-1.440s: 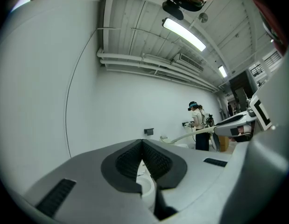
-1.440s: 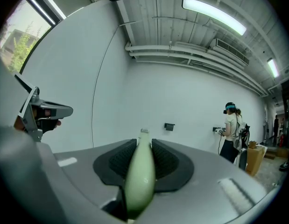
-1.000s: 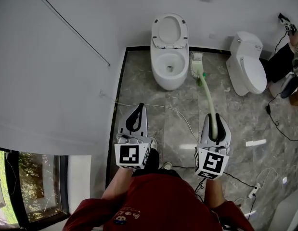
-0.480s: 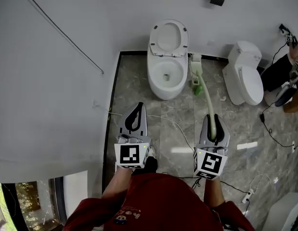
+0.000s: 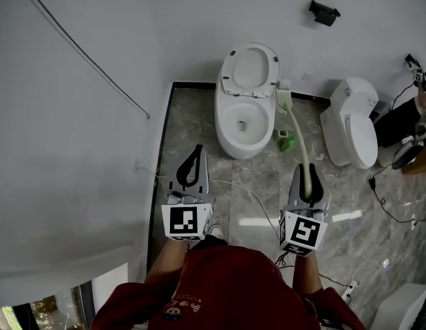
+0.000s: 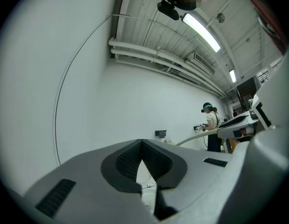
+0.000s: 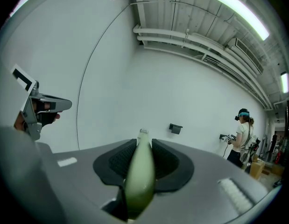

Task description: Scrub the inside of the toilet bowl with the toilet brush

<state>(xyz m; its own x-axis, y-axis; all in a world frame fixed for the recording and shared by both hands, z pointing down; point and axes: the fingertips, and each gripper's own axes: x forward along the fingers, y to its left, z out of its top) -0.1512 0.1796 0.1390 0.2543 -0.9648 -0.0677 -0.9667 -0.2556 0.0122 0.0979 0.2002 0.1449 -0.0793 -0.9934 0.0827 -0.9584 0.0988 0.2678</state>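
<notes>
Green toilet brush (image 5: 300, 139), bristle end forward

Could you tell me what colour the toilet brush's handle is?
The long curved handle is pale green, clearest in the right gripper view.

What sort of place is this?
Probably a staged bathroom in a workshop hall: an open toilet and a closed toilet share a marble-look floor strewn with cables, under an industrial ceiling.
</notes>
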